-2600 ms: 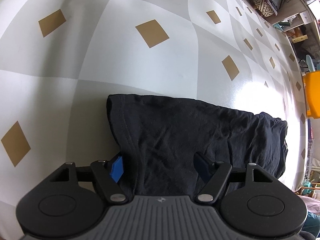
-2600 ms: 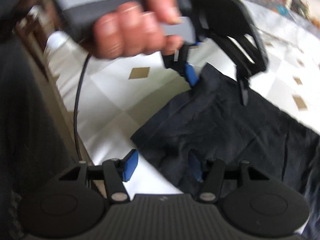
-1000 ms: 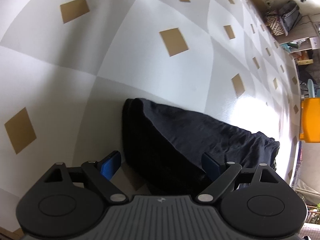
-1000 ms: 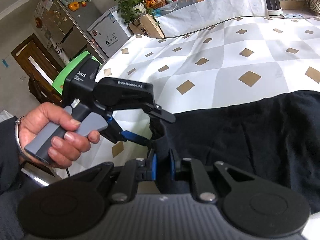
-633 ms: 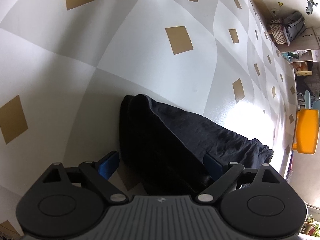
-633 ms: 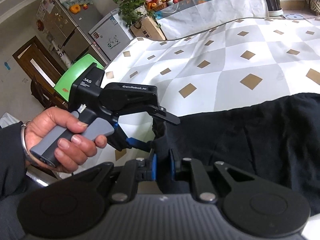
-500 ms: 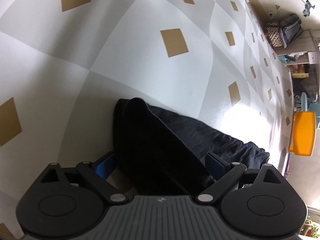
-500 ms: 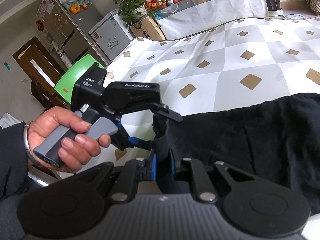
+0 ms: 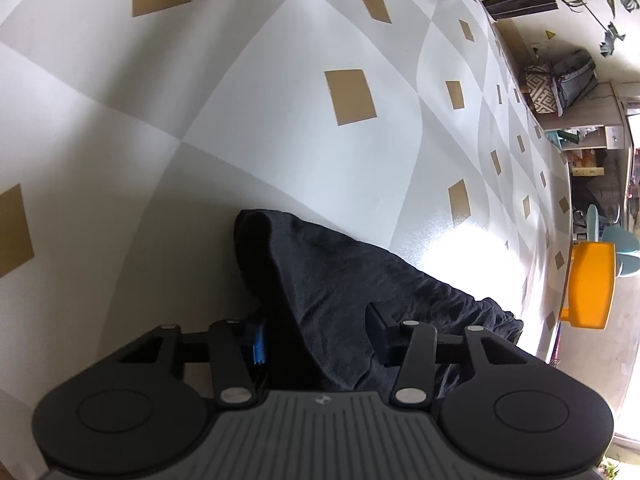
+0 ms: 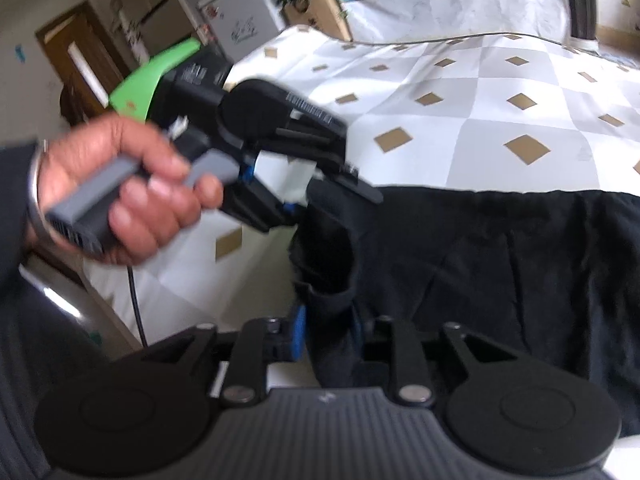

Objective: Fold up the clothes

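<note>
A black garment lies on a table covered with a grey-and-white checked cloth printed with tan diamonds. The fabric is dark, soft and creased, folded over on itself so that a rounded doubled edge bulges at its near-left corner, and from there it spreads right across the near part of the table in shallow wrinkles. In the right wrist view the same garment fills the near right of the scene, its far edge running fairly straight across the cloth. The left gripper straddles the folded corner; its jaws are closing, the fabric fills the space between them, and the right finger rests on top of the cloth while the blue pad of the left one sits just beside the fold. The pads do not plainly press it yet. The person's left hand holds that gripper's grey handle, seen blurred at the left. The right gripper has a hanging fold of the garment between its fingers; its jaws are opening, with the blue pads parted slightly around the bunched cloth. An orange bin stands beyond the far right edge of the table; its inside cannot be seen.
</note>
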